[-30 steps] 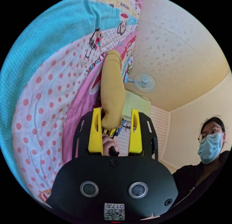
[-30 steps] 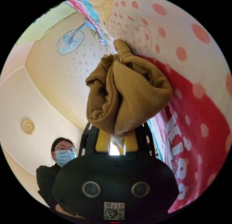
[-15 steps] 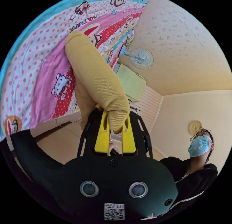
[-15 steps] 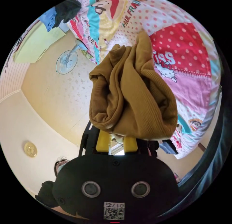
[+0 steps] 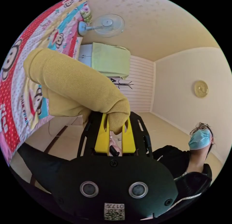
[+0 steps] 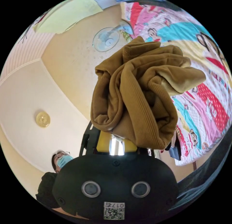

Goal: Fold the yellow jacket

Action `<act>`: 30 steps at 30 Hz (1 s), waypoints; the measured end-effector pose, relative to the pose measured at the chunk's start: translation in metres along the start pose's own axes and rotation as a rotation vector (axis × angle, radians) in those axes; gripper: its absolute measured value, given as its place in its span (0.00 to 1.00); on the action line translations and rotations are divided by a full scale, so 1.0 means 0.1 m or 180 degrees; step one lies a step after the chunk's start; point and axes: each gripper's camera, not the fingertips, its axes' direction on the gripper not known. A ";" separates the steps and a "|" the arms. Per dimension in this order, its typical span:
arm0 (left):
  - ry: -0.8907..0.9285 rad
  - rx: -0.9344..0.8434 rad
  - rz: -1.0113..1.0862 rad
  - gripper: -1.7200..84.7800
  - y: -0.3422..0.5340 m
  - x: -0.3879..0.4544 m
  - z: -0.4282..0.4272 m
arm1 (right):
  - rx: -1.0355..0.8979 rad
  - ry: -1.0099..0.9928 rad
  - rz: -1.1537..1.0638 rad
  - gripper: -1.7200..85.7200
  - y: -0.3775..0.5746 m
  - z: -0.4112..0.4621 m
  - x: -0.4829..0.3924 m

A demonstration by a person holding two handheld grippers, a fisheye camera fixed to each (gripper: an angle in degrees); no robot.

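The yellow jacket (image 5: 72, 86) is up off the cartoon-print bedspread (image 5: 14, 88), hanging bunched between both grippers. Left gripper (image 5: 115, 127) has its jaws pinched on a ribbed fold. Right gripper (image 6: 117, 143) is clamped on a wadded clump (image 6: 135, 96), with the fan (image 6: 106, 39) beyond the jacket.

A bed (image 5: 14, 71) covered by a cartoon-print patchwork quilt (image 6: 205, 98) filled the left of the left gripper view and the right of the right gripper view. Dark clothes (image 6: 175, 146) lay at its lower edge there.
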 end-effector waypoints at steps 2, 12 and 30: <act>0.0132 -0.0165 0.0310 0.11 -0.37 0.27 0.51 | -0.0113 -0.0139 -0.0434 0.02 -0.32 -0.07 -0.50; -0.0512 -0.0742 0.0717 0.12 -1.72 -0.40 2.67 | 0.0181 0.0439 -0.1716 0.05 -2.19 -1.60 -1.07; -0.1545 -0.0083 -0.1389 0.01 -0.85 -1.91 0.21 | 0.0414 0.0842 -0.0196 0.06 -2.06 -2.76 0.36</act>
